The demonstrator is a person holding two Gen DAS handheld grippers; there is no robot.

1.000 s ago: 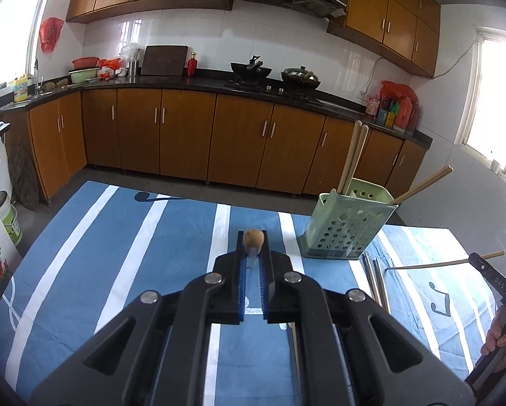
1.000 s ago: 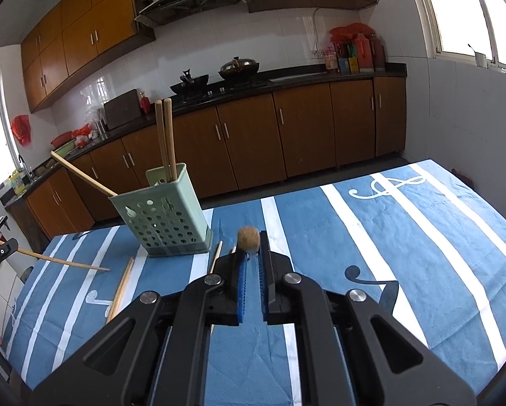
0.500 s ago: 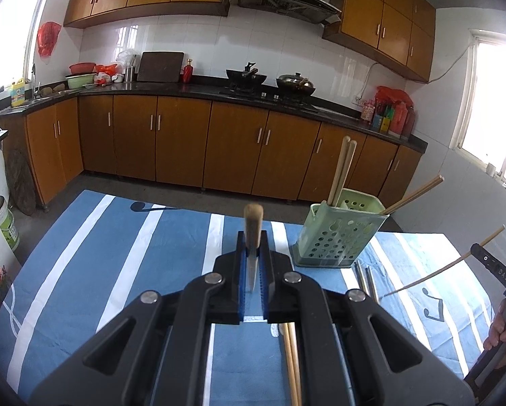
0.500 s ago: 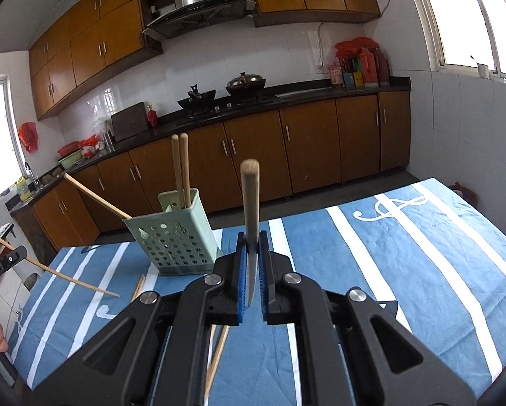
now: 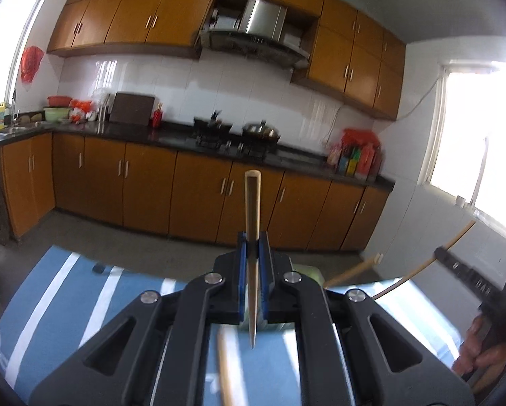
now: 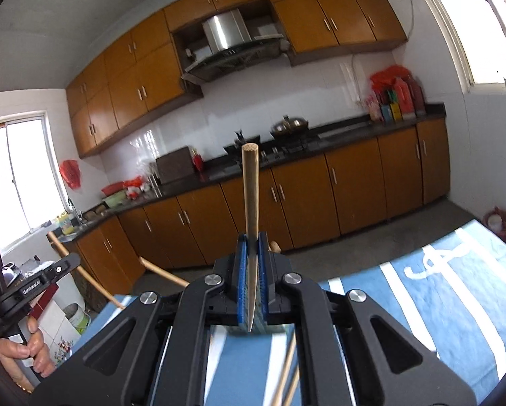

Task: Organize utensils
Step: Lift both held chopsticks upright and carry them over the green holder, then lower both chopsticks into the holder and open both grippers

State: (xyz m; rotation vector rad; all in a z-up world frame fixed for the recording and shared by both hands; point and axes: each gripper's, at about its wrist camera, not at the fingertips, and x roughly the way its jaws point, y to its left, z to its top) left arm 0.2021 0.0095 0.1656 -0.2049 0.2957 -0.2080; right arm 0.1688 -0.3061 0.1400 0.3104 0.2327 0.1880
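A long wooden chopstick (image 5: 252, 237) stands nearly straight up, its thick flat end at the top and its thin sharp tip pointing down, pinched tight around its lower part between blue pads. A second wooden chopstick (image 6: 250, 223) of the same light brown stands upright in the same way, thick round end up and point down, also squeezed between blue pads. More chopsticks (image 6: 288, 375) lie loose on the blue and white striped tabletop (image 6: 456, 308) below, looking blurry.
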